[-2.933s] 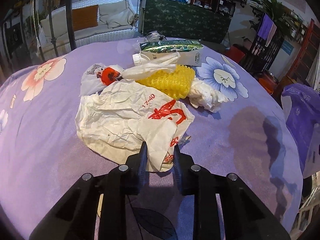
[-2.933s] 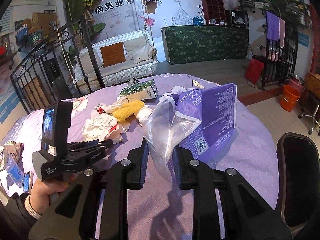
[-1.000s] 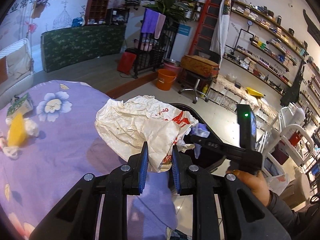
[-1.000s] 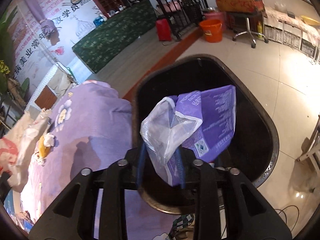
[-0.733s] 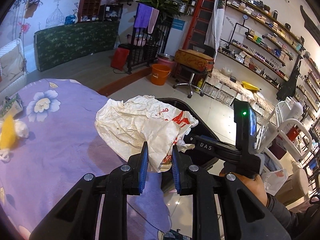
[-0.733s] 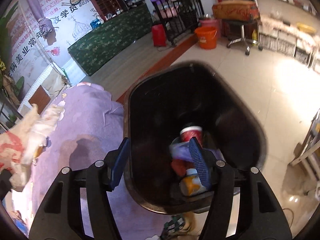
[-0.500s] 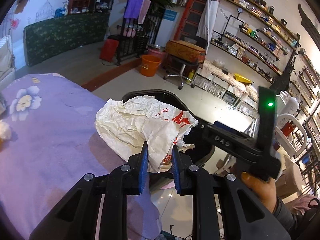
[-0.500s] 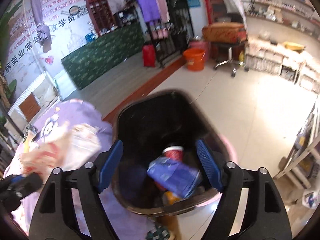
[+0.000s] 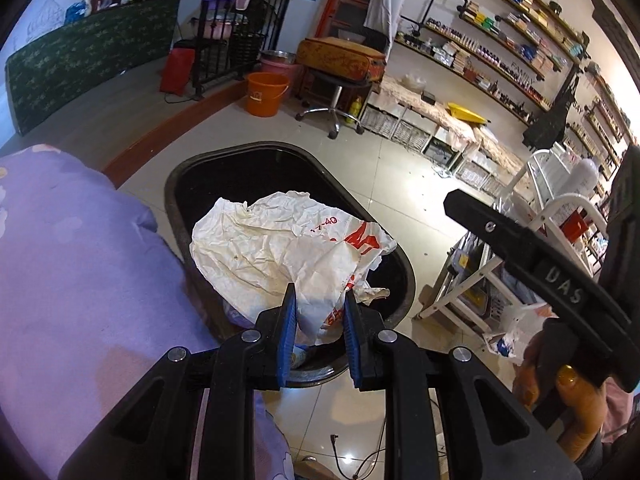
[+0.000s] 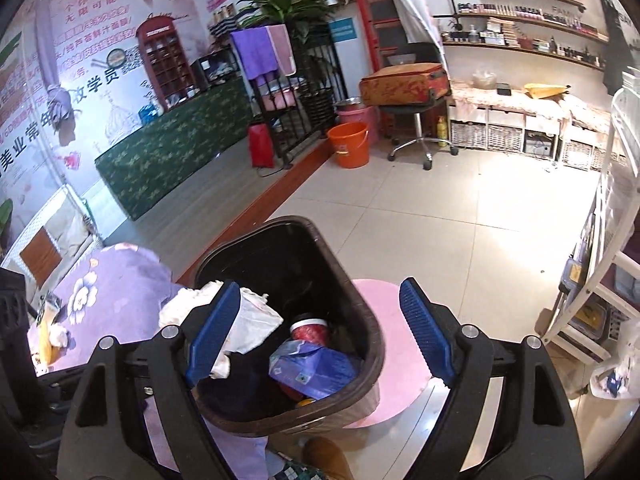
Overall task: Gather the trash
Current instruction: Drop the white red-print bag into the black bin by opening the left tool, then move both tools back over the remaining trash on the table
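left gripper (image 9: 318,320): clamped on crumpled white bag (image 9: 280,252), held above black bin (image 9: 404,276);
right gripper (image 10: 320,328): jaws spread wide, empty, over bin

My left gripper (image 9: 318,322) is matte black plastic with triangular cut-outs in its two arms, round silver screws at the joints and ribbed blue pads (image 9: 287,336) on the inner faces. My right gripper (image 10: 320,330) is built the same way, and seen from the side its black body carries pale raised letters. My right hand (image 9: 568,396) has yellow-painted nails and a dark sleeve.
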{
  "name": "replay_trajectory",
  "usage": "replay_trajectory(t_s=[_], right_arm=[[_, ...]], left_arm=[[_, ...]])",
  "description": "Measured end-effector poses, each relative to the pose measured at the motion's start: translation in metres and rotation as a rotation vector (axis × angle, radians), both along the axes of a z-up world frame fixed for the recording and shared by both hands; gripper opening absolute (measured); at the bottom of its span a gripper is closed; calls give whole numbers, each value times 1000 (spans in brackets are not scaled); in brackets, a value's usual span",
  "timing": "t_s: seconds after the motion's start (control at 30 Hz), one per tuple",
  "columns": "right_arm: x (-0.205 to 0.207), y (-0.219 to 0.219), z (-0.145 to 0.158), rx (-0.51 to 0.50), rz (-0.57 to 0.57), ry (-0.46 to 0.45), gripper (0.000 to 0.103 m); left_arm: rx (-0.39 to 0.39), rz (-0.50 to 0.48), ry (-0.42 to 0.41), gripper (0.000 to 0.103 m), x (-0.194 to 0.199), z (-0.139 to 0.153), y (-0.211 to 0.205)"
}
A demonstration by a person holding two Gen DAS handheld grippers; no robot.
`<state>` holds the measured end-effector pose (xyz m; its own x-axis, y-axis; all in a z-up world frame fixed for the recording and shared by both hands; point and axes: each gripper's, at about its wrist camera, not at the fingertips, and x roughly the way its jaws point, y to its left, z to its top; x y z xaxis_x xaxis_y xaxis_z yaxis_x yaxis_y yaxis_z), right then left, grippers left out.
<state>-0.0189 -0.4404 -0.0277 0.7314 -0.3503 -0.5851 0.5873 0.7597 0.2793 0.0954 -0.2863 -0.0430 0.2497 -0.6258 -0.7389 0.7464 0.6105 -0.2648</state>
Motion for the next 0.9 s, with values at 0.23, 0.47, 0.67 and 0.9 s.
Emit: replay_trajectory(t_s=[0.23,0.47,0.67,0.9], right_arm=[[-5,-8,-1,5,-25,-1,83],[-8,-13,-2,6,-40,1,84],[-10,-18,-1,-1,-60,-4,90],[-4,-13,-5,8,-34,3,94]], left_arm=[[48,-37,5,22,5,-9,-18],[53,-70,-40,68,0,-7,-29],[11,-68,-80,86,-9,4,-21],[-49,18,-116,97,-13,16,15]])
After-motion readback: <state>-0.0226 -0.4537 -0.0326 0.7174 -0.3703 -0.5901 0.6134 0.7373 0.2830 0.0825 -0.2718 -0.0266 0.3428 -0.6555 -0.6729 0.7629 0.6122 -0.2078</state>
